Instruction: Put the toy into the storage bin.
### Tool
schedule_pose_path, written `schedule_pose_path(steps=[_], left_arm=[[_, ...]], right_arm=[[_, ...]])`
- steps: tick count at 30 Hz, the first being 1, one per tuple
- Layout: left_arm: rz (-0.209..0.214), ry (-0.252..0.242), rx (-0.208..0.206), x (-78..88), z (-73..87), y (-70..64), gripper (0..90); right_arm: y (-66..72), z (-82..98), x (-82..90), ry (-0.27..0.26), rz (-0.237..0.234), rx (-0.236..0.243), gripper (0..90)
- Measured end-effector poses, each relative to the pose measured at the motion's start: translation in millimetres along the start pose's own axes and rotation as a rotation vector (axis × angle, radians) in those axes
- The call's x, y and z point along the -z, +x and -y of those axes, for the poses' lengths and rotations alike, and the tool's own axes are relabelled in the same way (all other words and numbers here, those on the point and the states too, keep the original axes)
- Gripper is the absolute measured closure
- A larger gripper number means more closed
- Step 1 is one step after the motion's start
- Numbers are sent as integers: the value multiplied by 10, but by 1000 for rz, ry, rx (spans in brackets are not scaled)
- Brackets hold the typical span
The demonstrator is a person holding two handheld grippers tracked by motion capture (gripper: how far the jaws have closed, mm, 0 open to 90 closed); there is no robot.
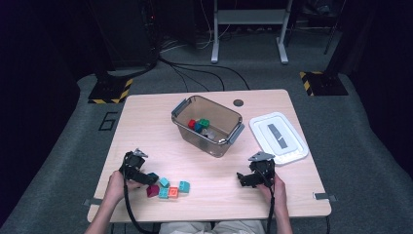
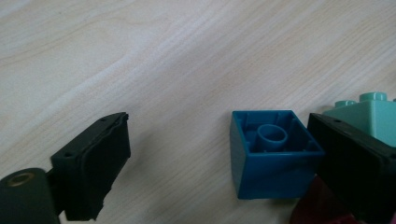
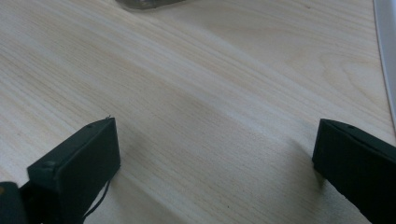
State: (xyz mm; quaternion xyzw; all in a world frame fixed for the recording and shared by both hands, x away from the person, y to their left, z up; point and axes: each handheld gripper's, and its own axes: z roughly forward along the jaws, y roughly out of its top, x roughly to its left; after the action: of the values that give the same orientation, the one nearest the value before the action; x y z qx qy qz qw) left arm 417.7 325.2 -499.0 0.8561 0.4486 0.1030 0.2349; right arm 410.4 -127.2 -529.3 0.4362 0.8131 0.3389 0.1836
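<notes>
On the table near its front left lies a small cluster of toy bricks (image 1: pixel 170 187). A dark blue brick (image 2: pixel 271 158) rests on its side with the hollow underside toward the camera. It sits between the jaws of my left gripper (image 2: pixel 219 126), right beside the right-hand jaw, while the left-hand jaw stands well clear of it. The left gripper (image 1: pixel 148 178) is open. A mint-green brick (image 2: pixel 369 116) and a dark red brick (image 2: pixel 317 205) lie just behind that right-hand jaw. My right gripper (image 1: pixel 242 179) rests low over bare wood, open with nothing between its jaws (image 3: pixel 217 126).
A clear plastic bin (image 1: pixel 229 117) with grey handles stands at the table's middle back, holding red, green and blue bricks. Its white lid (image 1: pixel 277 137) lies to the right. Light wooden table (image 1: pixel 146 126); the floor beyond holds cables and stands.
</notes>
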Motion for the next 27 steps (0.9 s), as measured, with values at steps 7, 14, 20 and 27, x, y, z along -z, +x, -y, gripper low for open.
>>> schedule_pose_path(steps=[7,14,20,27], left_arm=[[2,-14,-10,13,23,-8,347],[4,-34,-5,15,47,-17,579],[7,-37,-12,11,21,-28,586],[10,-45,-22,47,-34,-29,586]], right_arm=[[0,0,0,0,0,1,1],[-3,-1,-1,-1,0,4,1],[-3,-1,-1,-1,-1,5,1],[-3,-1,-1,-1,-1,5,1]])
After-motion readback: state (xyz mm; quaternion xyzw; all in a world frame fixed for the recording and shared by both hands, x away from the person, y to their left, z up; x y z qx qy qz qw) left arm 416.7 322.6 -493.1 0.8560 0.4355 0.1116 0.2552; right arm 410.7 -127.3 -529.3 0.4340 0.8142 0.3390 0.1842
